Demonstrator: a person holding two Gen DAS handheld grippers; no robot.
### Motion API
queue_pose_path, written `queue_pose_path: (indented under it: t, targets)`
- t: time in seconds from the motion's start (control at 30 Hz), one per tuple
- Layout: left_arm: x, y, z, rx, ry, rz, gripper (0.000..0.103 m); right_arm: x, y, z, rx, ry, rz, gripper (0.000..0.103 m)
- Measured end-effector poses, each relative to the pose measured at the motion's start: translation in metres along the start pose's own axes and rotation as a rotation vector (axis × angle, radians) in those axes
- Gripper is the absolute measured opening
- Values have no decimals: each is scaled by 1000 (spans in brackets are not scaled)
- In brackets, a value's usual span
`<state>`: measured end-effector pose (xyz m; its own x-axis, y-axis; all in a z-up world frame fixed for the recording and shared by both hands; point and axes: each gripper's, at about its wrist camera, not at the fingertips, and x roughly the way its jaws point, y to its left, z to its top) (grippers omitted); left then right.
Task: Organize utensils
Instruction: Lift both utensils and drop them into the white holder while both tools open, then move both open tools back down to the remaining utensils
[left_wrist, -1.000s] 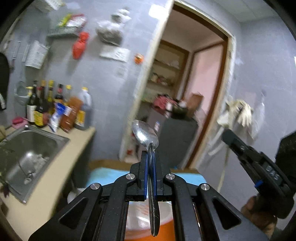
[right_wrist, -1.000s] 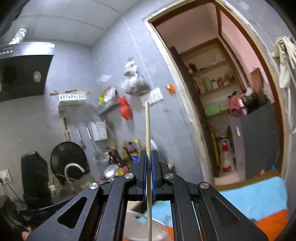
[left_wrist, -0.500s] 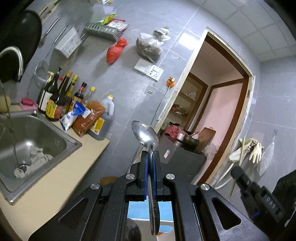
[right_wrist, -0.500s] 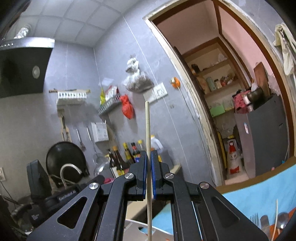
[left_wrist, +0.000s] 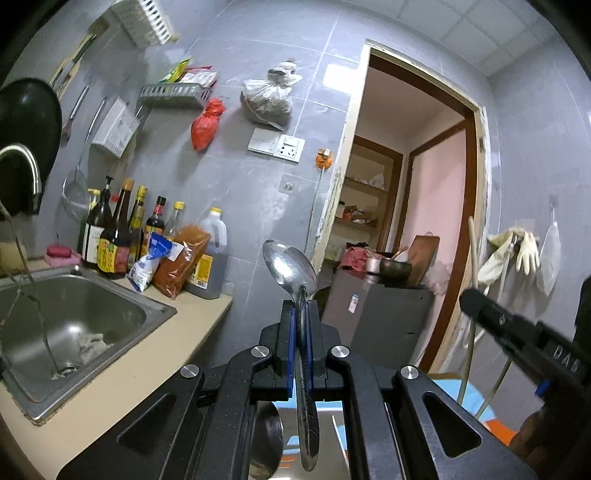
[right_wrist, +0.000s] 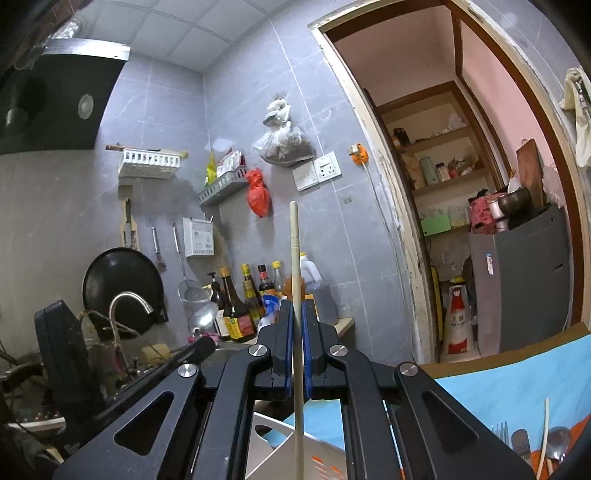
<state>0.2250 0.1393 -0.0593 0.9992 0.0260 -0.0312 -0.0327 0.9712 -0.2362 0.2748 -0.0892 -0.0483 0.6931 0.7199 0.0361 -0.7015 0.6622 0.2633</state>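
Left gripper clamped on the handle of a metal spoon, bowl upright above the blue pads, handle end hanging below them. Steel sink set in a beige countertop at left, a cloth lying by its drain. Sauce bottles and an oil jug stood against the grey tiled wall. Right gripper entered from the right edge. Open doorway behind.

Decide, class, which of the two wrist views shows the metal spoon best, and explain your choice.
The left wrist view. The spoon stands upright in the left gripper, its jaws shut on the handle, bowl and handle both in sight. The right wrist view shows only its small bowl, far left beside the tap.
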Motion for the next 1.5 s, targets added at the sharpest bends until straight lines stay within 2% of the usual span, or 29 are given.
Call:
queue_pose_path:
  t: [0.1, 0.33, 0.5, 0.6, 0.67, 0.7, 0.77, 0.83, 0.87, 0.93, 0.97, 1.03, 1.07, 1.17, 1.23, 1.3, 1.37, 1.4, 1.5]
  targets:
    - [1, -4, -6, 33, 3, 7, 3, 1, 0, -1, -8, -1, 1, 4]
    - [-1, -4, -9, 40, 9, 9, 3, 1, 0, -2, -16, 10, 5, 4]
    - [-6, -3, -9, 44, 44, -2, 3, 0, 1, 0, -23, 36, 6, 5]
    - [-9, -2, -9, 35, 73, -11, 4, 0, 2, 2, -20, 56, 7, 8]
    - [-10, -1, -9, 33, 95, -19, 5, -2, 1, 2, -14, 61, 16, 13]
    - [-11, -1, -9, 28, 105, -22, 5, -3, 1, 2, -10, 63, 17, 20]
    - [-13, -1, -8, 20, 122, -36, 9, -4, 2, 4, -3, 61, 21, 23]
    - [-17, -3, -7, 15, 136, -50, 22, -7, 3, 6, -2, 59, 20, 25]
    - [-19, -5, -5, 15, 139, -59, 24, -8, 4, 8, -2, 58, 20, 26]
    - [-23, -8, -2, 9, 141, -59, 37, -11, 4, 12, 1, 54, 17, 32]
    - [-25, -9, 0, 2, 141, -61, 39, -14, 4, 15, 4, 50, 12, 35]
    - [-28, -12, 6, -15, 148, -52, 45, -19, 2, 20, 9, 41, -2, 48]
    - [-29, -13, 10, -23, 151, -48, 48, -23, 1, 23, 13, 36, -9, 51]
    - [-33, -19, 24, -56, 156, -34, 69, -35, -5, 38, 16, 30, -42, 61]
    - [-35, -25, 33, -74, 163, -28, 87, -45, -9, 46, 10, 25, -70, 80]
    - [-38, -36, 43, -69, 159, 3, 97, -56, -13, 54, -2, 22, -94, 87]
    - [-41, -50, 50, -50, 149, 43, 101, -68, -21, 61, -9, 37, -110, 94]
    - [-42, -57, 51, -40, 145, 62, 101, -74, -25, 63, -10, 41, -121, 102]
    - [-45, -81, 49, -5, 146, 90, 101, -98, -40, 70, -10, 46, -160, 103]
